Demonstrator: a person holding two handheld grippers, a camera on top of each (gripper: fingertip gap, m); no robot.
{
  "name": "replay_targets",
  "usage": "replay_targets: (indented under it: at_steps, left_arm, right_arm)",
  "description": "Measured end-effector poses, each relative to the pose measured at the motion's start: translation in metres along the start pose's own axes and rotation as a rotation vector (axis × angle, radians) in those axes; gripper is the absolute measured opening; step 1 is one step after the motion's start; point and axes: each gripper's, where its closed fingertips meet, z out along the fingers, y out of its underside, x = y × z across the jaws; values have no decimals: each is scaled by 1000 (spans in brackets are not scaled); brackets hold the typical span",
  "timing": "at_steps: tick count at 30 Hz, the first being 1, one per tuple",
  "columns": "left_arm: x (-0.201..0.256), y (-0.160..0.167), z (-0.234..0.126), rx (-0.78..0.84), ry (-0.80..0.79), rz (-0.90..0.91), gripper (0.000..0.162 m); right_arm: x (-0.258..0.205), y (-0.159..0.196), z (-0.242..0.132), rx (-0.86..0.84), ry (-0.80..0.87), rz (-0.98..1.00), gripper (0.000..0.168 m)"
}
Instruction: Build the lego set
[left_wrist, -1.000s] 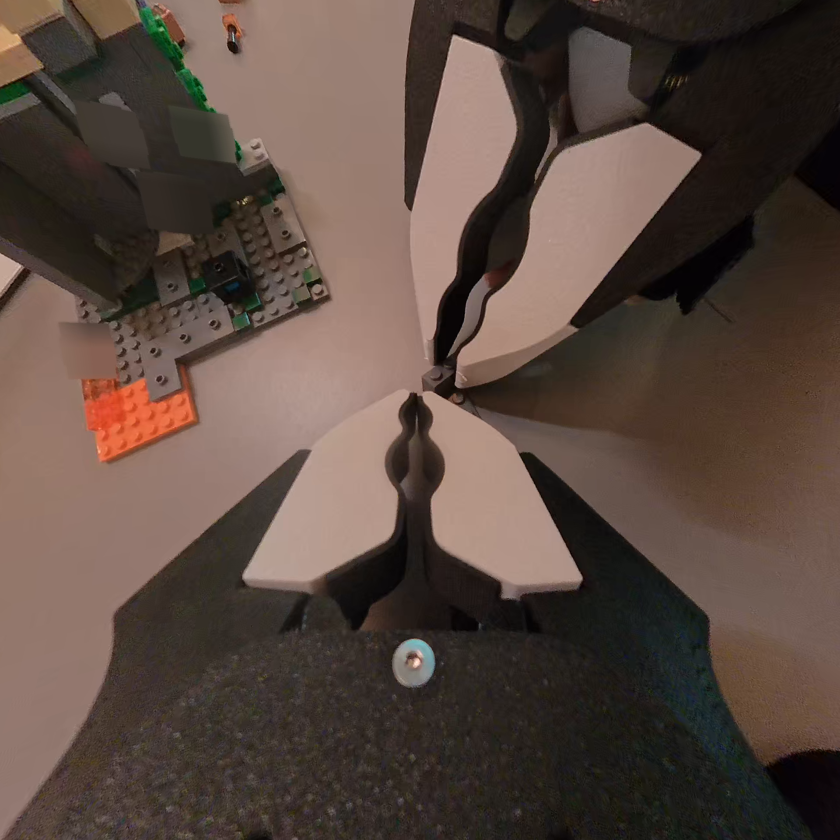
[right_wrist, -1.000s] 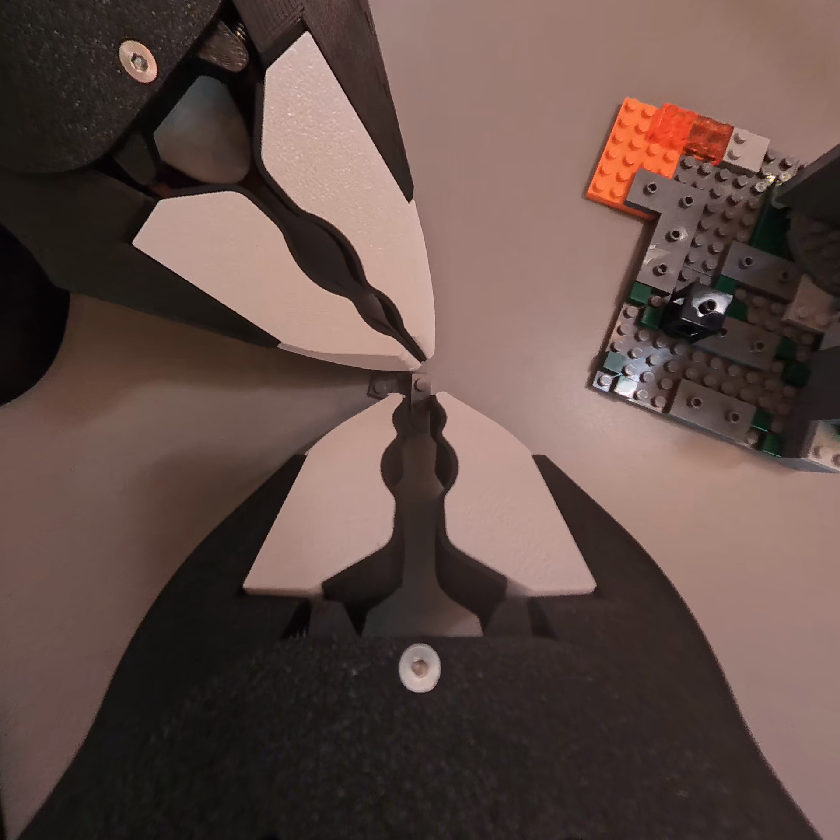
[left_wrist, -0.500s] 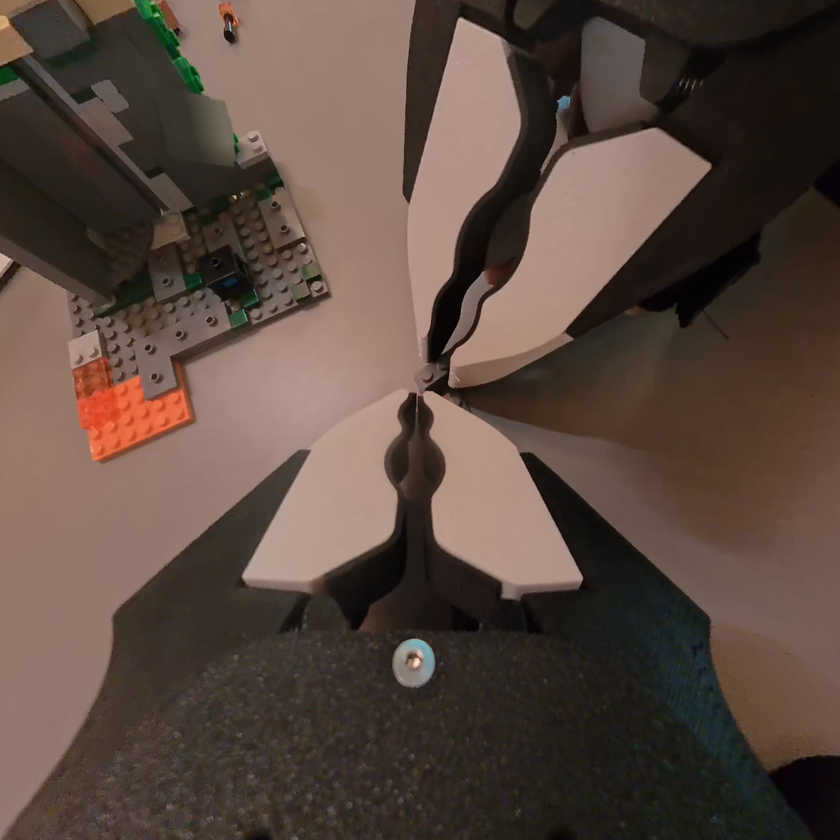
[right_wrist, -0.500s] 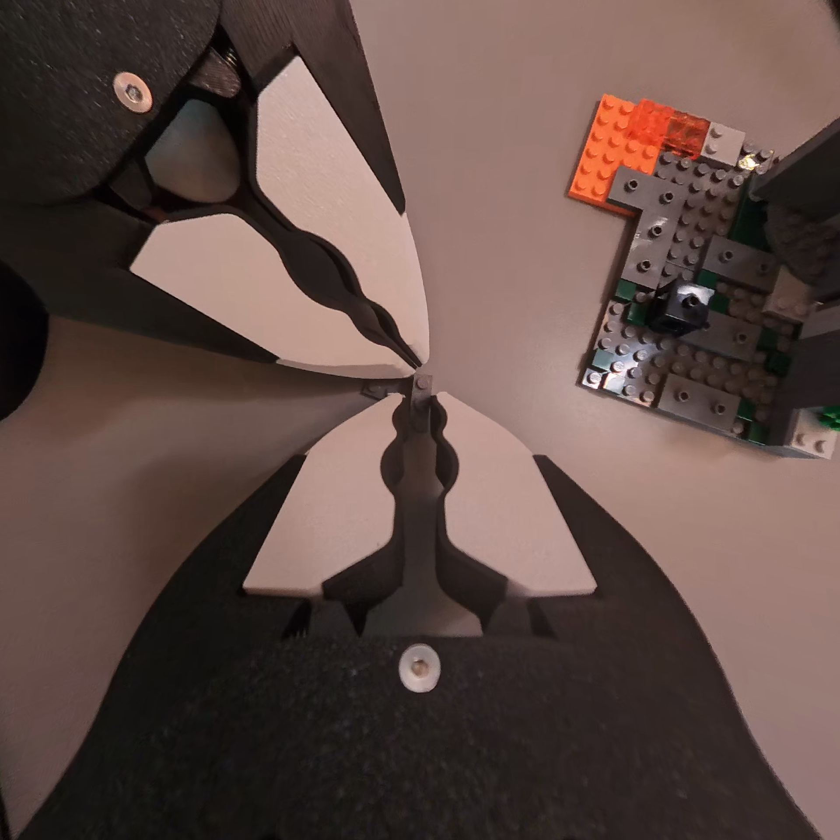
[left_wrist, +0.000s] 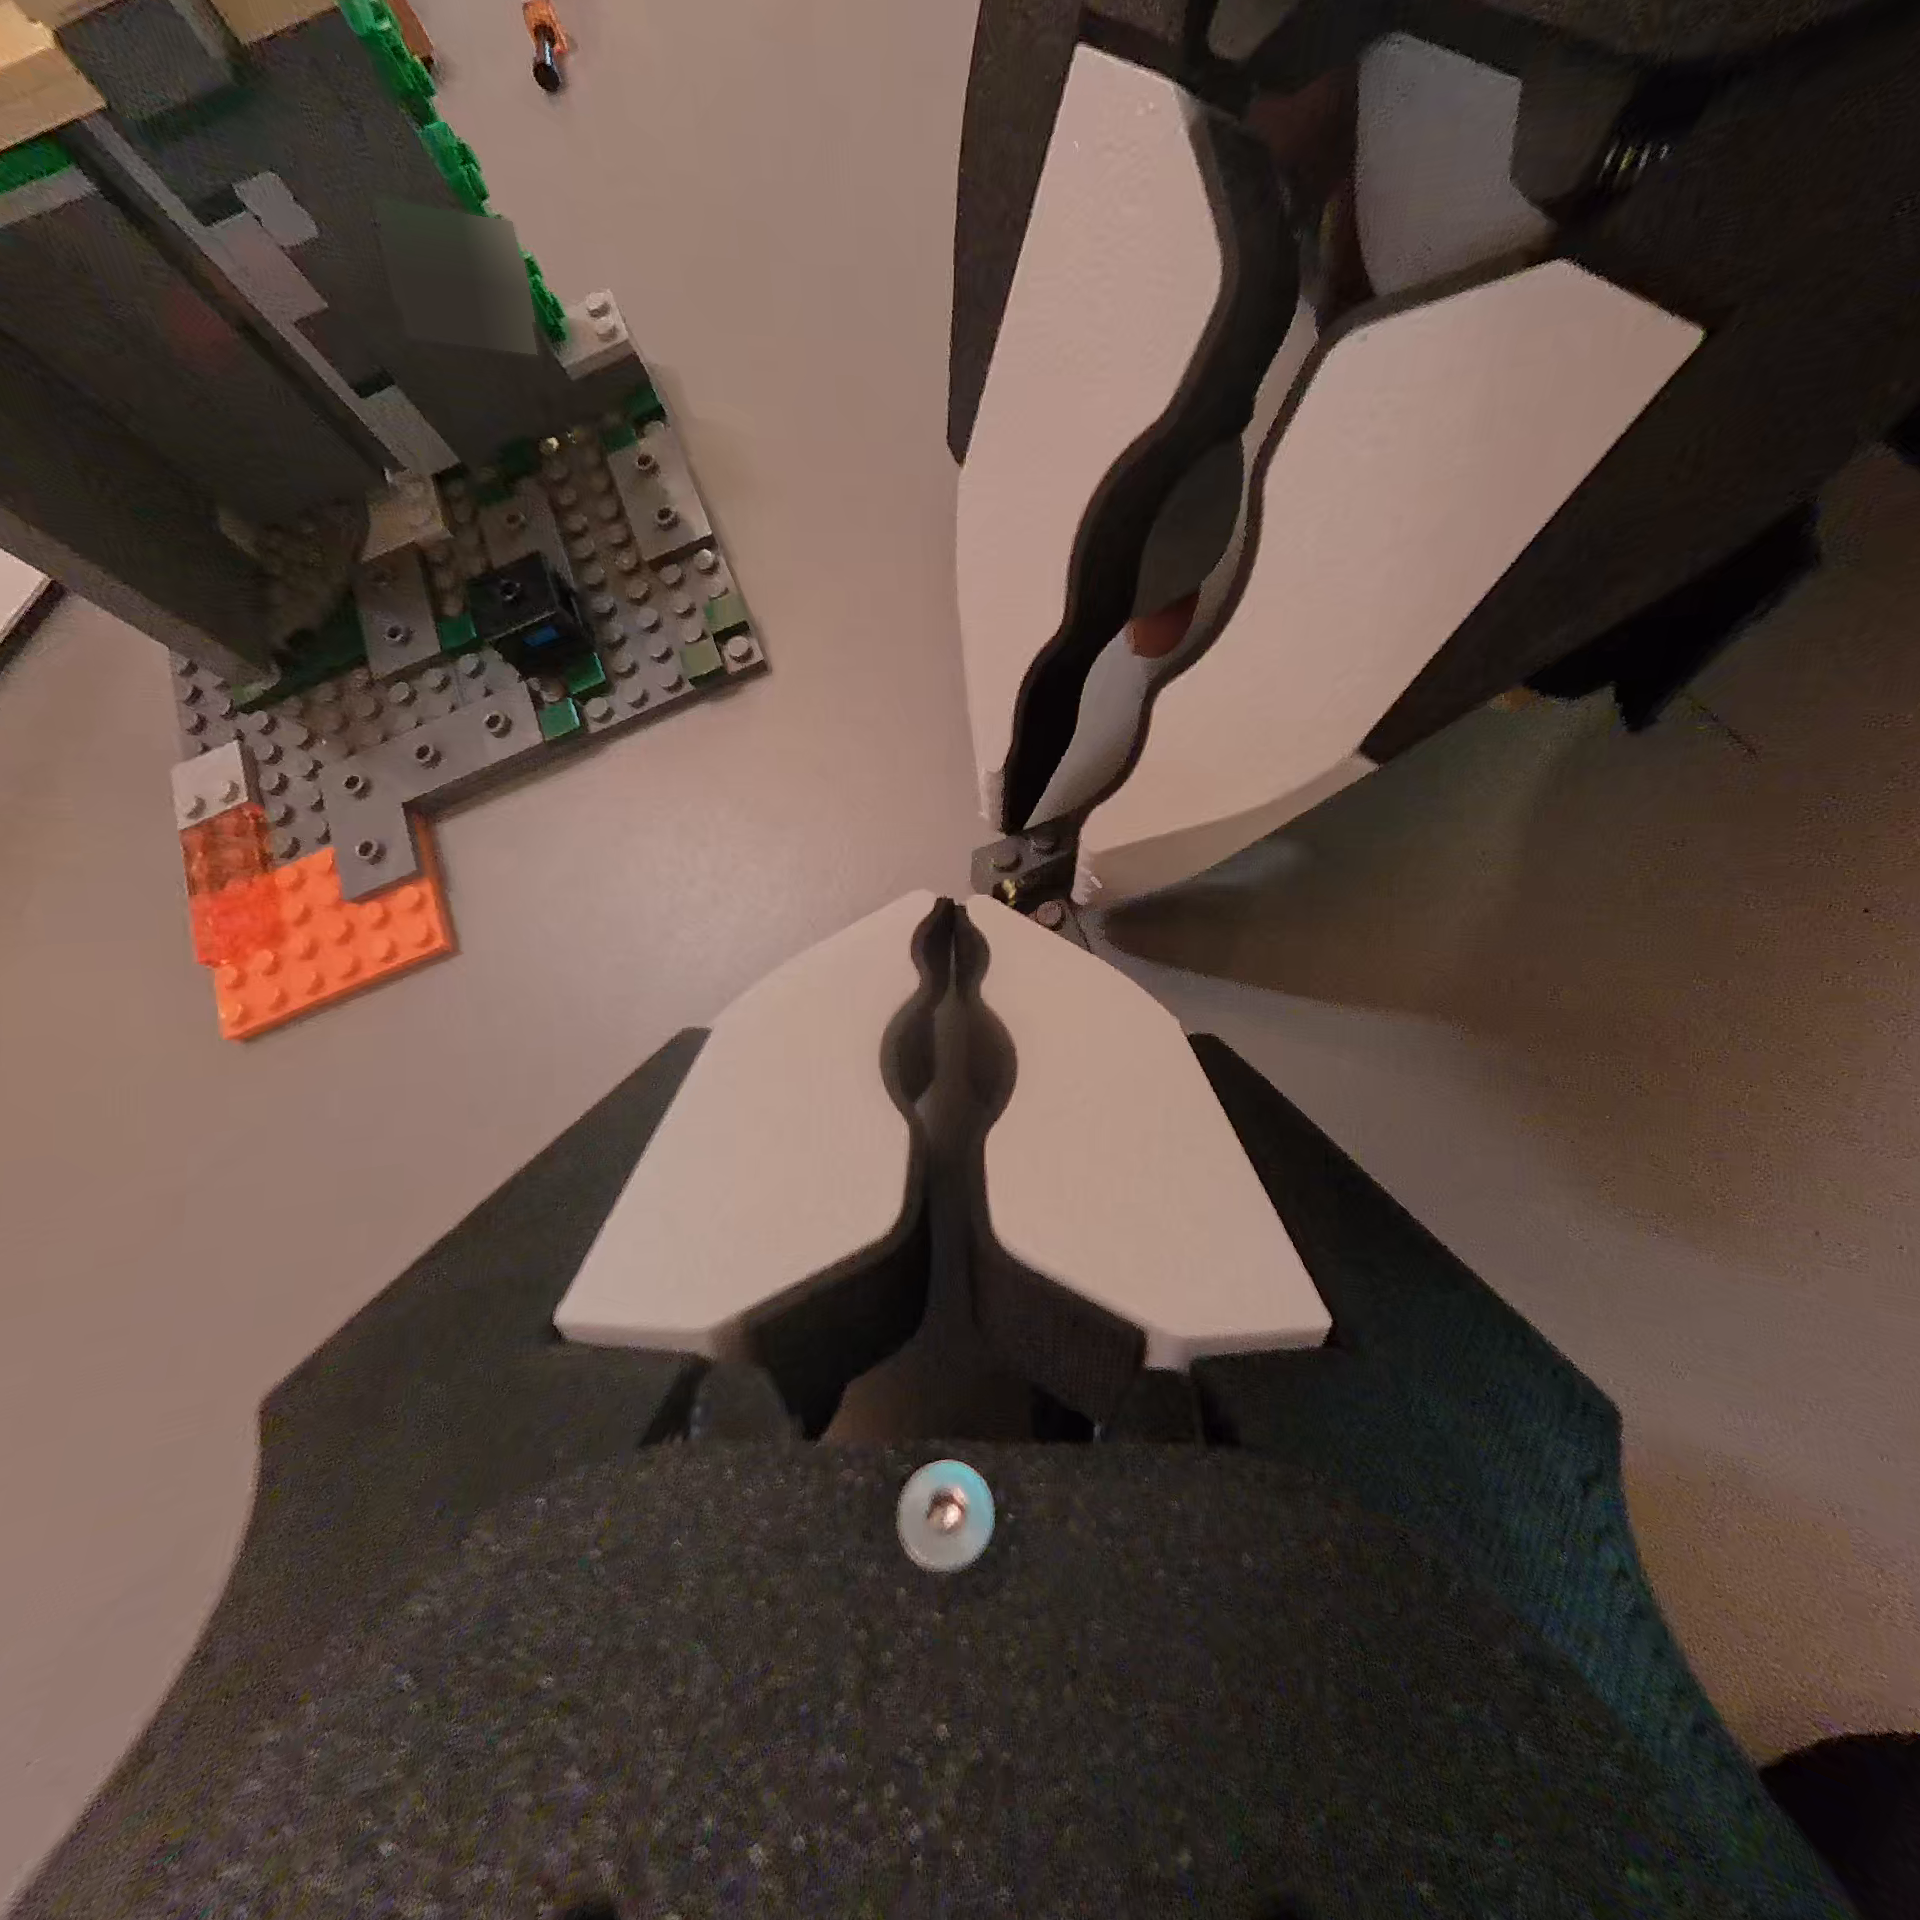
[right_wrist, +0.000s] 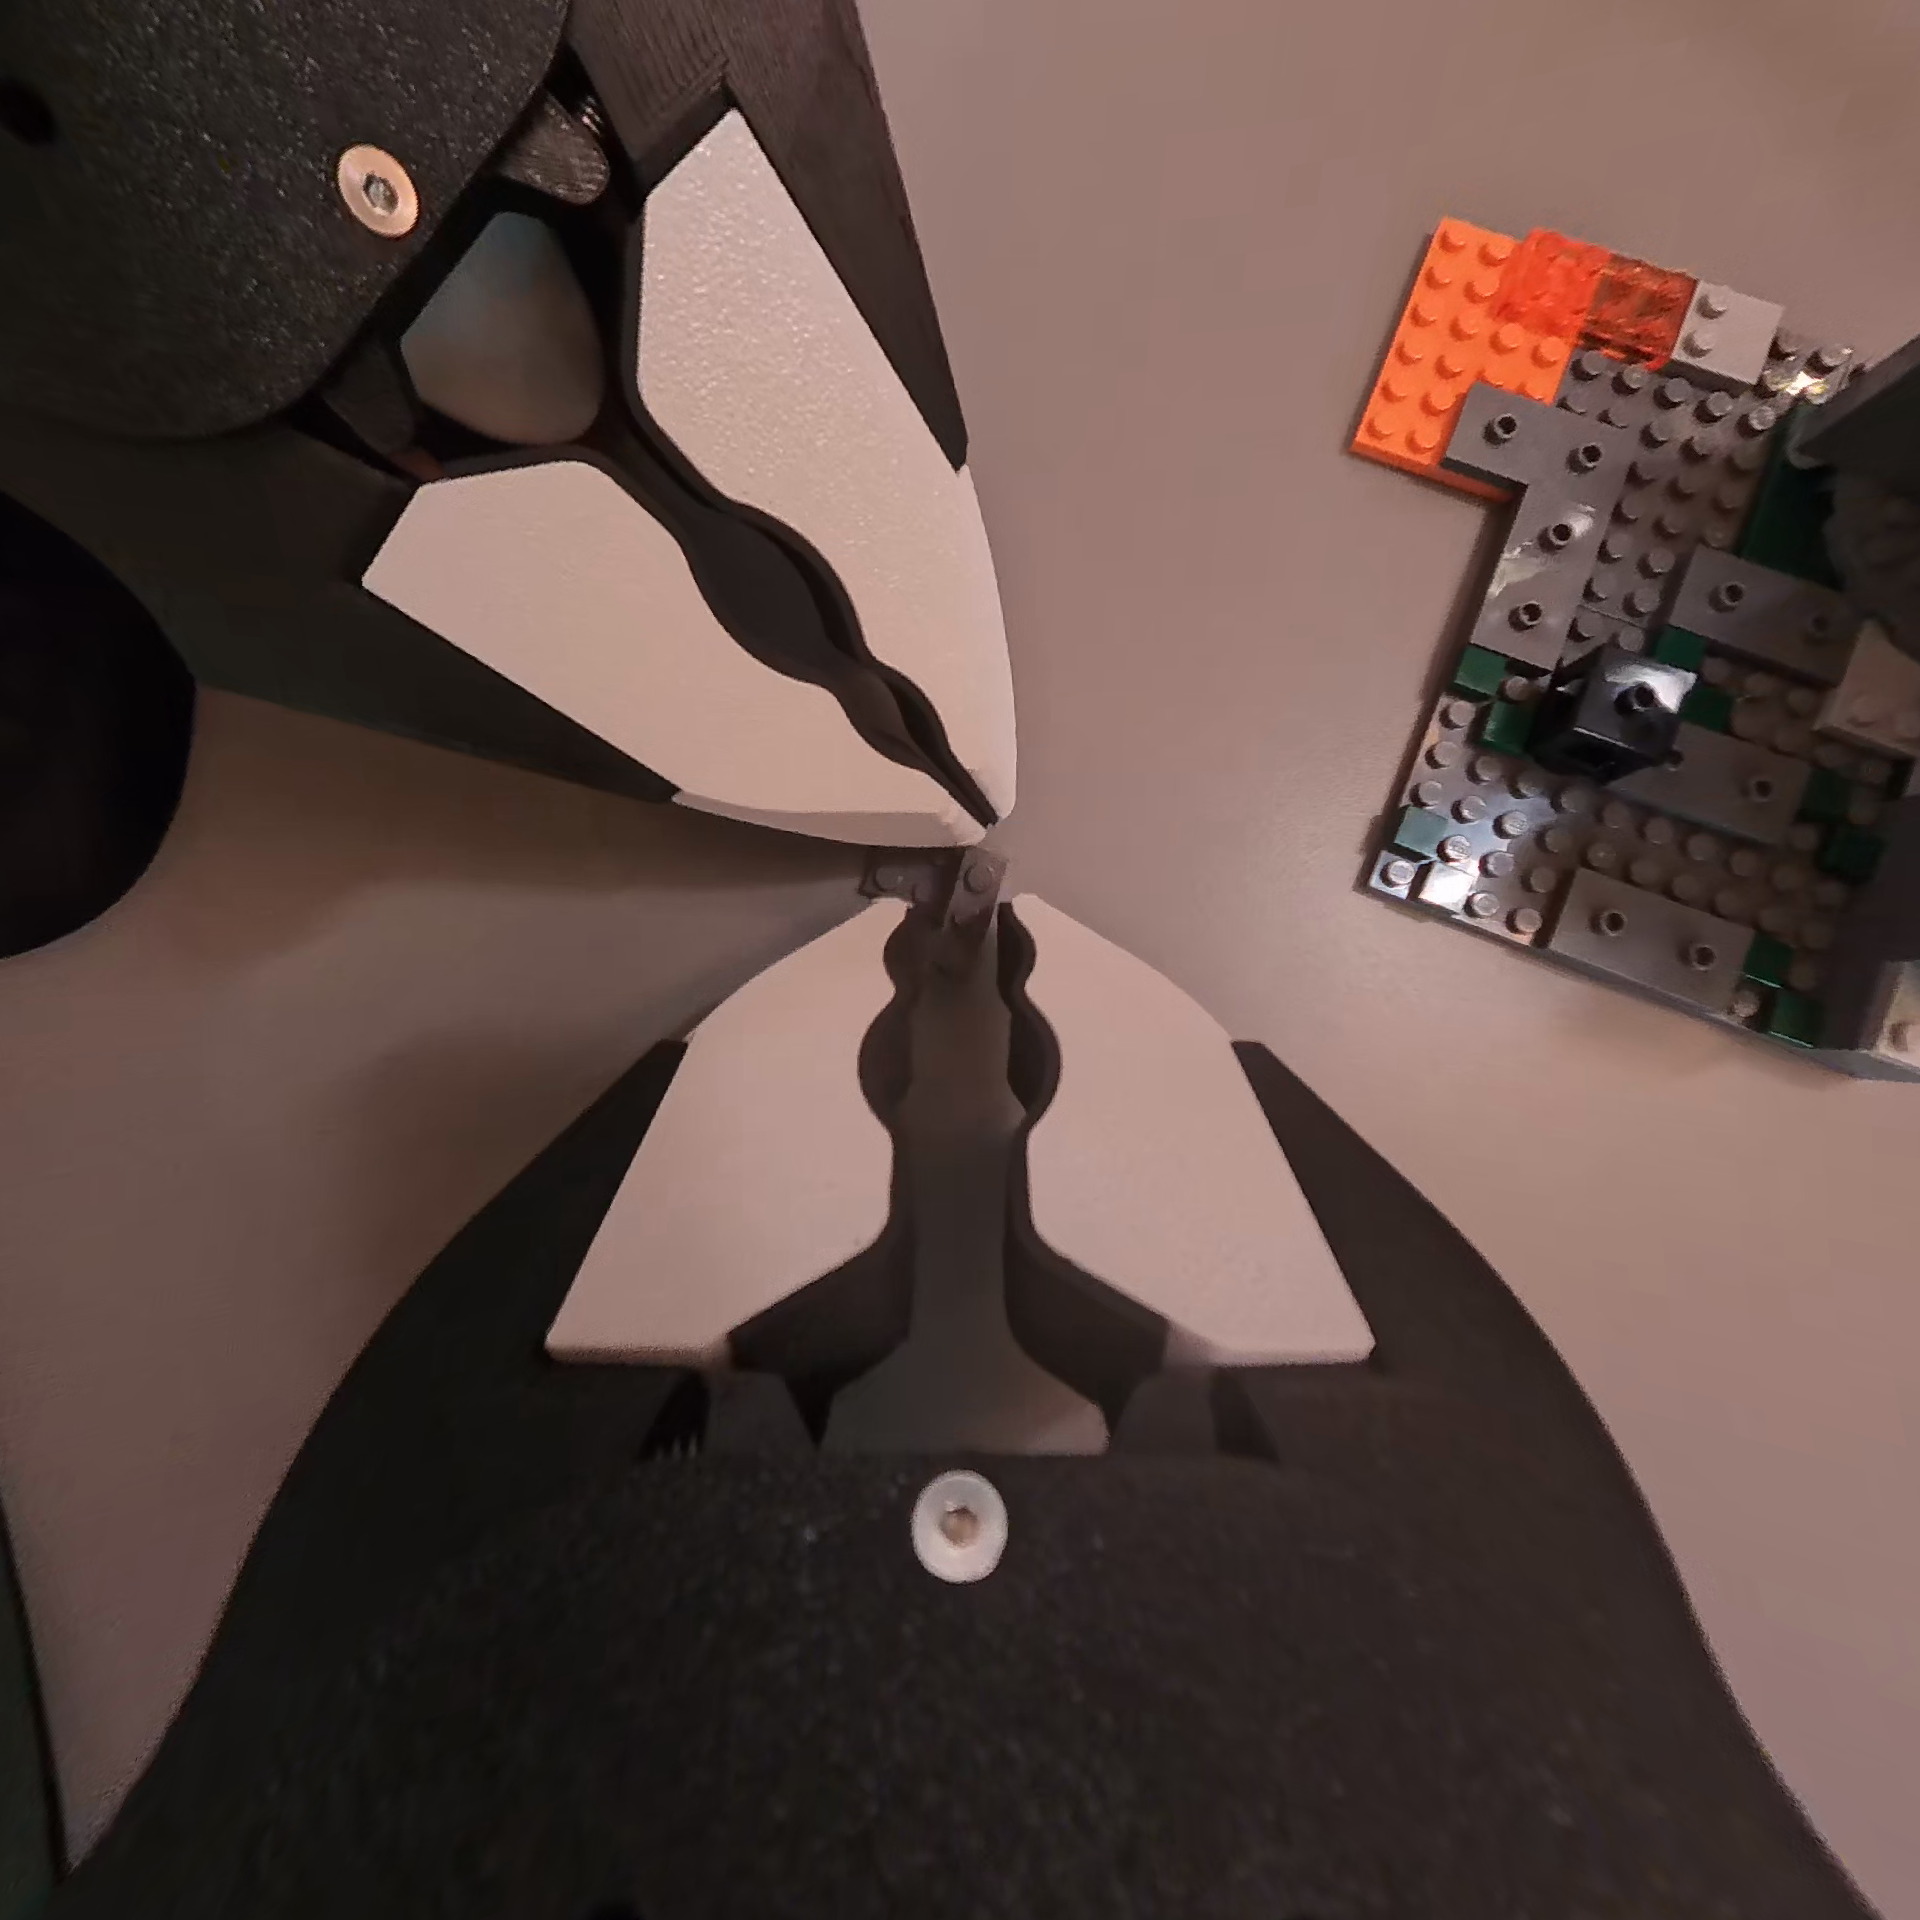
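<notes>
My right gripper (right_wrist: 971, 906) is shut on a small dark grey lego plate (right_wrist: 979, 891), held above the table. A second small grey plate (right_wrist: 902, 883) sticks out crosswise to its left. My left gripper (left_wrist: 951, 912) is shut with nothing seen between its fingers, and its tip sits just beside the held plate (left_wrist: 1016, 862). In the right wrist view the left gripper (right_wrist: 982, 816) comes in from the upper left, tip to tip with mine. The lego build has a grey studded base (left_wrist: 582, 748) with an orange corner (left_wrist: 332, 945).
A tall dark grey lego structure (left_wrist: 156, 364) with green edging rises from the build at upper left. A black cube (right_wrist: 1610, 717) stands on the base. A tiny orange and black piece (left_wrist: 545, 47) lies far back on the light table. The grippers are tip to tip, or close to it.
The two tips stay together. The held grey plate has shifted slightly right of my left tip, and the left gripper has tilted a little in the right wrist view.
</notes>
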Motion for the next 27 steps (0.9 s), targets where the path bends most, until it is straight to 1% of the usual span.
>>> replay_targets:
  at_steps: [10,15,16,17,18,23,27]
  left_arm:
    - [-1,-2,-4,15,-3,-1,0]
    - [-1,-2,-5,14,-2,-1,0]
    - [-1,-2,-5,13,-2,1,0]
    - [-1,-2,-5,13,-2,2,0]
    - [-1,-2,-5,13,-2,3,0]
    - [-1,-2,-6,14,0,1,0]
    - [-2,-1,-7,14,1,-6,0]
  right_arm:
    - [-2,11,-10,-40,-40,-42,17]
    - [-5,13,-4,-60,-37,-50,17]
    - [-5,13,-3,-65,-33,-50,15]
    - [-5,14,-3,-68,-33,-48,7]
    - [-5,13,-3,-66,-34,-43,3]
    - [-1,9,-5,-45,-17,-10,1]
    - [0,9,-4,-42,-15,-23,0]
